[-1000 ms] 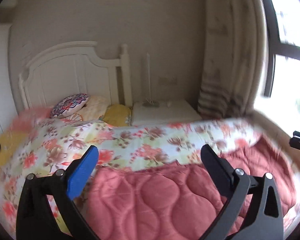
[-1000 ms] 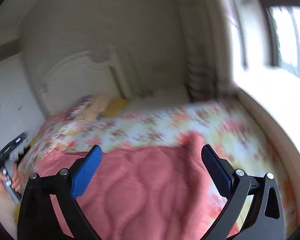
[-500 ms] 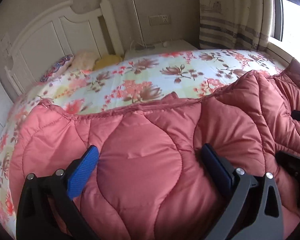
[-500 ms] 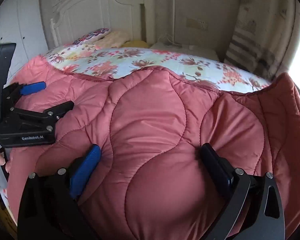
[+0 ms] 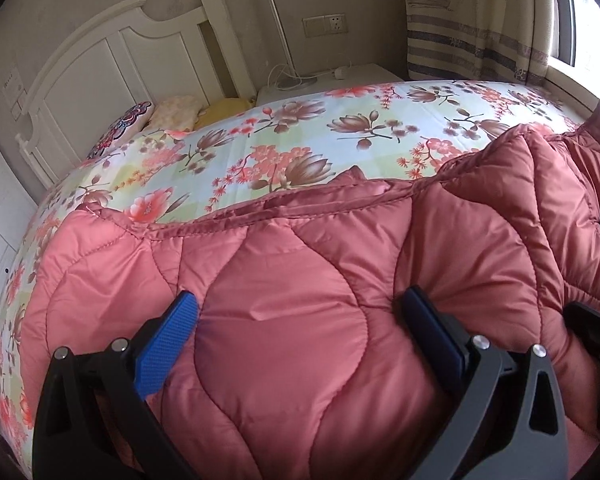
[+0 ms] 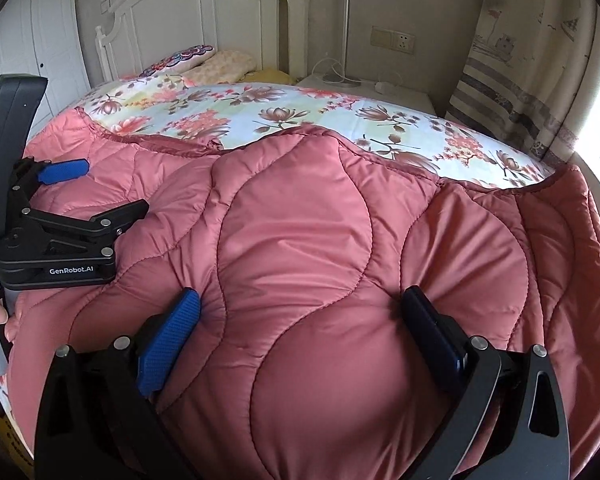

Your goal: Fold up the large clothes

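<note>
A large pink quilted padded garment [image 5: 292, 264] lies spread over the near part of the bed; it also fills the right wrist view [image 6: 308, 216]. My left gripper [image 5: 300, 320] is open, its fingers pressed down onto the padding with a bulge of fabric between them. My right gripper [image 6: 300, 316] is open the same way on the garment further right. The left gripper also shows at the left edge of the right wrist view [image 6: 84, 192], jaws apart. The near edge of the garment is hidden under both grippers.
The floral bedsheet [image 5: 340, 136] covers the bed beyond the garment. Pillows [image 5: 172, 114] lie by the white headboard [image 5: 100, 60]. A white nightstand [image 6: 364, 88] with a lamp pole stands at the back. A curtain [image 6: 512, 56] and window are on the right.
Both grippers dropped from a raised view of the room down onto the pink garment and now press into it. In the last half second they barely moved.
</note>
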{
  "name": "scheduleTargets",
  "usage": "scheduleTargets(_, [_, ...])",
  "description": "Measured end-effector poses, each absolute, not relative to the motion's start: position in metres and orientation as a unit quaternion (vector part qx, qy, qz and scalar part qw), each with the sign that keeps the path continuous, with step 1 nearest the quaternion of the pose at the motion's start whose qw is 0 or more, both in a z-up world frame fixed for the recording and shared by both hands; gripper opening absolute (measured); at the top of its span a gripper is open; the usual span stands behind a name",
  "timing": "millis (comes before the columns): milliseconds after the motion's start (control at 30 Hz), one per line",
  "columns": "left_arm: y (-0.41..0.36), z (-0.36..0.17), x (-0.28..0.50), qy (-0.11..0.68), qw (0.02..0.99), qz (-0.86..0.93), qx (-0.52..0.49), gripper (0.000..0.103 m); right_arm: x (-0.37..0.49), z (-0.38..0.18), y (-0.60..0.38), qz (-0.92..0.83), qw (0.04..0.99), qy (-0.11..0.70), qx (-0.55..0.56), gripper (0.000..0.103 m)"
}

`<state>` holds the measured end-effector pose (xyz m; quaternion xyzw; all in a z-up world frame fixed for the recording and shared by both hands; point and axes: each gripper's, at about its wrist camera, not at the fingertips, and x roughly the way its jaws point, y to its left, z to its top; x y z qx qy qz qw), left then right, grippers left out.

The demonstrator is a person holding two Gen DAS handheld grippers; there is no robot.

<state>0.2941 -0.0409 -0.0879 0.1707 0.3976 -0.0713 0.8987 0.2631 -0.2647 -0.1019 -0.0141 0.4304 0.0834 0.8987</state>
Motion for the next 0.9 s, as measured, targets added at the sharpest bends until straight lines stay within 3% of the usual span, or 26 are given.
scheduleTargets(233, [-0.038,-0.088,0.296,0.4,0.9,-0.073,0.159,0.101,0.265,-0.072,-0.256,0.038,0.897,0.436,-0.063,0.096])
scheduleTargets(300, [-0.037,-0.087,0.296,0.398,0.901,-0.072,0.158,0.101,0.266,-0.051,-0.263,0.048,0.913,0.403,-0.029,0.081])
scheduleTargets(400, [-0.036,-0.087,0.296,0.398,0.901,-0.073,0.155,0.101,0.288,-0.056,-0.273,0.029,0.907,0.419,0.004,0.062])
scheduleTargets(467, [-0.033,-0.087,0.298,0.402,0.901,-0.075,0.145,0.101,0.305,-0.08,-0.273,0.035,0.892,0.45,0.013,0.058])
scheduleTargets(633, [-0.031,-0.073,0.304,0.425,0.89,-0.086,0.14,0.101,0.312,-0.103,-0.275,0.042,0.887,0.46,0.02,0.059])
scheduleTargets(767, [-0.003,-0.038,0.309,0.369,0.92,-0.036,0.13,0.101,0.312,-0.106,-0.28,0.049,0.886,0.461,0.031,0.059])
scheduleTargets(900, [0.034,-0.06,0.34,0.404,0.9,0.057,0.155,0.101,0.31,-0.107,-0.283,0.05,0.886,0.46,0.029,0.06])
